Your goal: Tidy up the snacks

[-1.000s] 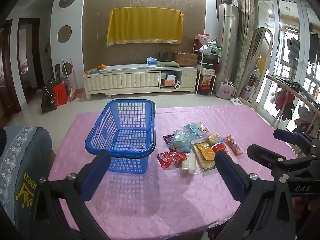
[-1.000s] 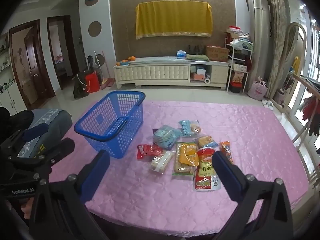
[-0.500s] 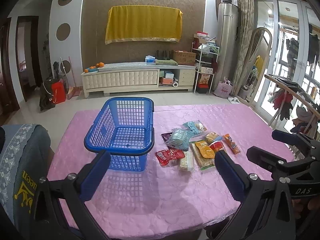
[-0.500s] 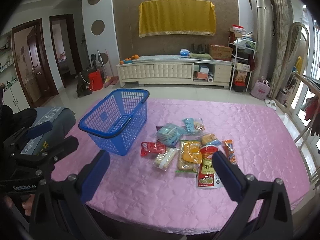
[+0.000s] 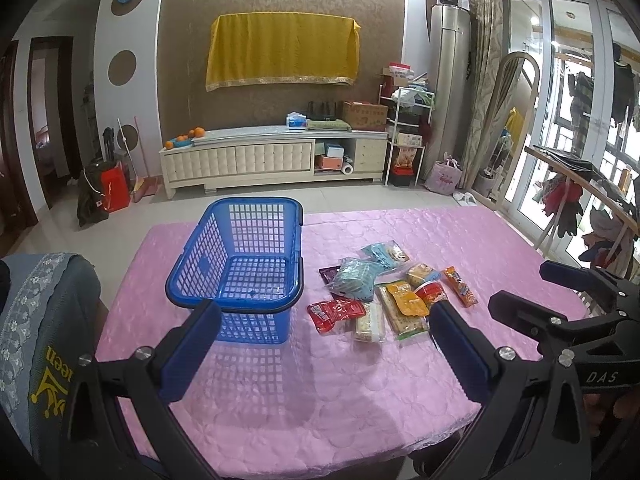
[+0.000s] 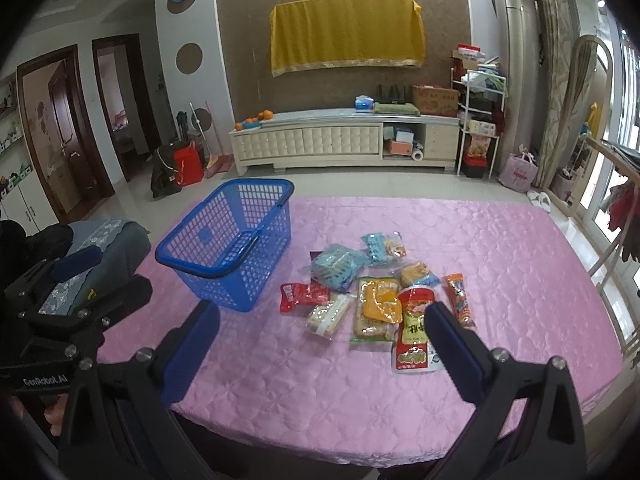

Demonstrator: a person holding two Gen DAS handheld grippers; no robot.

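Two spread grippers above bare tablecloth

The right gripper reads "DAS", the left gripper "GenRobot.AI", and the chair cover shows partial yellow letters "een".

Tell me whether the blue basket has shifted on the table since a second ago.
Cannot tell: the blue basket sits the same beside the snack packets; only the cameras moved.
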